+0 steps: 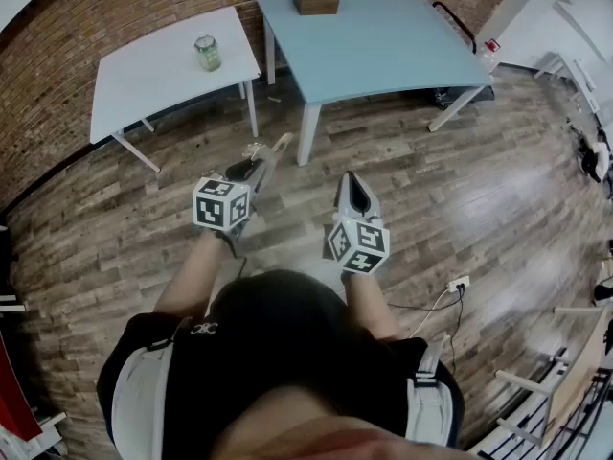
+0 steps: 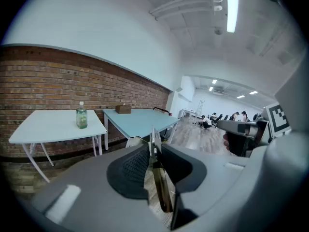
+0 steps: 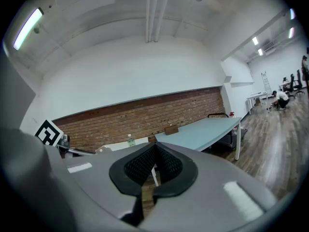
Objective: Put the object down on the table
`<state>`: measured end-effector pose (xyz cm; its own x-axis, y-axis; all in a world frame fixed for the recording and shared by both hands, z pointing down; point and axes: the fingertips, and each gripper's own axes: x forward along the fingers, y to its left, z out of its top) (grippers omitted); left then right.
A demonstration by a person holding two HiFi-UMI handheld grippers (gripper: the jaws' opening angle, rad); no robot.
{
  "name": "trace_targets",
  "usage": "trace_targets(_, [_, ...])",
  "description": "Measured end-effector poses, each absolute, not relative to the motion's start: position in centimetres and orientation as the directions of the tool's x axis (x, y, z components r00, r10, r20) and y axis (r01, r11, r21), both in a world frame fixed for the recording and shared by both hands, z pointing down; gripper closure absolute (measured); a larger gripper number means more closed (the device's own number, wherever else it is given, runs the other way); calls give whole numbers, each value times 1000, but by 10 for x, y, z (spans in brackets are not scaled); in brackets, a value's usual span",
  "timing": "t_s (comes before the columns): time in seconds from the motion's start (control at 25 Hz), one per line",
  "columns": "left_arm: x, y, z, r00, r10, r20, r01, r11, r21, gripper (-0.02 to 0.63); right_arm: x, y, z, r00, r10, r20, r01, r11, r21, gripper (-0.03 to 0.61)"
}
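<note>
My left gripper (image 1: 269,157) is held over the wooden floor in front of me, shut on a thin flat object (image 2: 158,178). The object stands on edge between the pads; its pale tip (image 1: 281,143) pokes out past the jaws. My right gripper (image 1: 351,184) hangs beside it, shut, with nothing between its pads (image 3: 145,166). Ahead stands a white table (image 1: 144,70) bearing a green bottle (image 1: 207,53). To its right is a light blue table (image 1: 383,46) with a small brown box (image 1: 316,2) at its far edge. Both grippers are well short of the tables.
A brick wall (image 1: 115,8) runs behind the tables. A white cable and socket (image 1: 458,283) lie on the floor at my right. Furniture frames (image 1: 565,381) crowd the lower right. In the left gripper view, people (image 2: 212,121) sit far down the room.
</note>
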<state>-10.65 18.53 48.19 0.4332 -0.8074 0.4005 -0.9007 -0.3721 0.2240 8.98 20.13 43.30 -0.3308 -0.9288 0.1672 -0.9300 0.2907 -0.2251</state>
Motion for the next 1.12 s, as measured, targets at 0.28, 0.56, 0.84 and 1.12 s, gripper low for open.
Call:
trace_targets(0.28, [-111, 190, 487, 439, -802, 406, -898, -372, 236, 531, 81, 206, 434, -341, -924, 172, -928, 301, -221, 565])
trace_targets(0.56, [-117, 188, 488, 441, -801, 404, -897, -373, 239, 531, 73, 206, 434, -347, -922, 170, -922, 303, -242, 565])
trace_targets(0.84, [-125, 190, 492, 458, -791, 407, -887, -379, 262, 531, 60, 212, 438, -349, -918, 186, -924, 304, -232, 565])
trace_targets(1.12, [-134, 191, 498, 486, -773, 408, -873, -408, 268, 532, 47, 219, 440, -325, -926, 193, -933, 281, -224, 565])
